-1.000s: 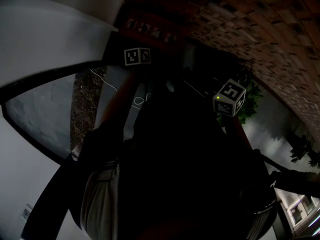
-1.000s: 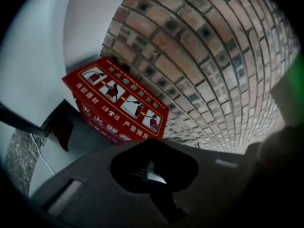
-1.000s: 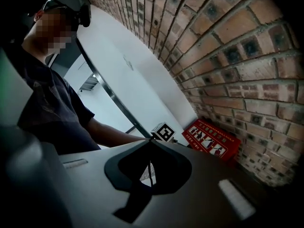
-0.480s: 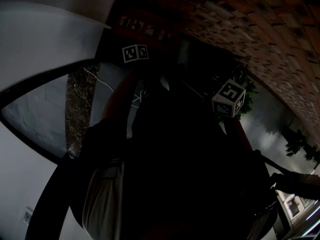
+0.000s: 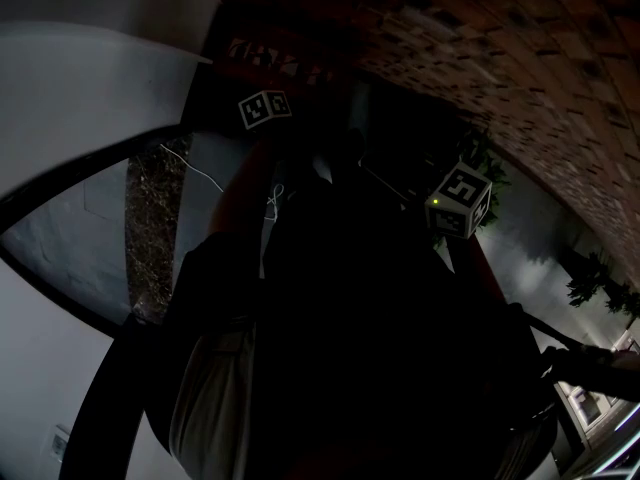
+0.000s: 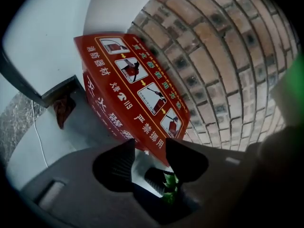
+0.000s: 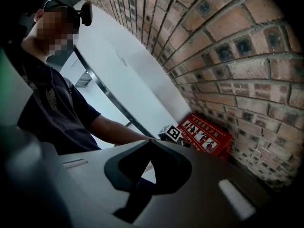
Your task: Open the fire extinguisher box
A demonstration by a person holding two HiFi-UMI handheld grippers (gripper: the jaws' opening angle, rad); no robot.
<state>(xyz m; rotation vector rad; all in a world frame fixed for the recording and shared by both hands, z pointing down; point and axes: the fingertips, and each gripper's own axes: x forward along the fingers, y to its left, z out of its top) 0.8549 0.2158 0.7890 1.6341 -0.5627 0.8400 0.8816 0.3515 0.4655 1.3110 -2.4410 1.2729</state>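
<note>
The red fire extinguisher box [image 6: 137,80] stands on the floor against the brick wall, its top face printed with pictograms. It also shows small in the right gripper view [image 7: 205,136] and dim in the head view [image 5: 270,58]. My left gripper [image 6: 150,148] points down at the box's near corner. Its jaws have just been opening and now stand apart. The lid's red edge lies just beyond their tips and no pad presses on it. My right gripper [image 7: 149,144] hangs back from the box, jaw tips together on nothing. Whether the lid is lifted I cannot tell.
The brick wall [image 6: 228,56] rises behind the box, with a white wall panel [image 6: 52,37] to its left. A brown leaf [image 6: 64,109] and a thin white cord [image 6: 35,132] lie on the pale floor beside the box. A green plant [image 5: 500,183] stands at the right.
In the head view the left gripper's marker cube has drifted slightly up and left, staying close under the red box. The right gripper's cube has hardly moved.
</note>
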